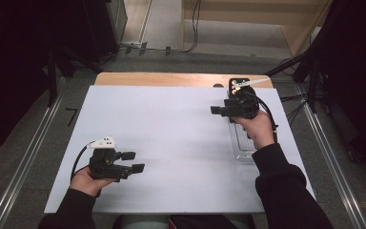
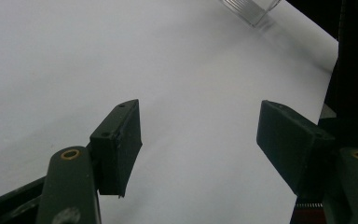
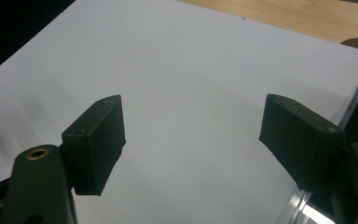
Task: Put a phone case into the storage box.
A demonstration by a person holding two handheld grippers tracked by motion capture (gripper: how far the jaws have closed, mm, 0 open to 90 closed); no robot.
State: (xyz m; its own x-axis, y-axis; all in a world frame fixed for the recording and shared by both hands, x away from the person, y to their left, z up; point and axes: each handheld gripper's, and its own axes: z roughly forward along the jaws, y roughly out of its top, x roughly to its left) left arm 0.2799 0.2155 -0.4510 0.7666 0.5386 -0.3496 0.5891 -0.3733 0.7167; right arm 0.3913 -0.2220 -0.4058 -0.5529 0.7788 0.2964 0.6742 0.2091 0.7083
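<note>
High view: the right gripper [image 1: 218, 110] hovers over the far end of a clear tray [image 1: 242, 143] that lies along the right side of the white table [image 1: 171, 143], with a small black box [image 1: 238, 84] at the tray's far end and a white stick-like thing on top of it that is too small to identify. The left gripper [image 1: 134, 161] is held low near the front left, well apart from the tray, over bare table. Both grippers are wide open and hold nothing; in the right gripper view the tray's clear rim [image 3: 354, 100] shows just beside the right-hand jaw, and in the left gripper view a corner of the tray [image 2: 254, 10] sits far off at the top.

The tray's long axis runs from near to far, roughly parallel to the table's right edge, its near end pointing toward the person's right sleeve [image 1: 286, 186].

The risks, as I judge them: the tray is transparent and its walls are hard to see, so a jaw may clip the rim and skid the tray toward the table edge. The right gripper's cable, trailing close to the black box, could snag it. A grip across one thin wall might tip the tray.
</note>
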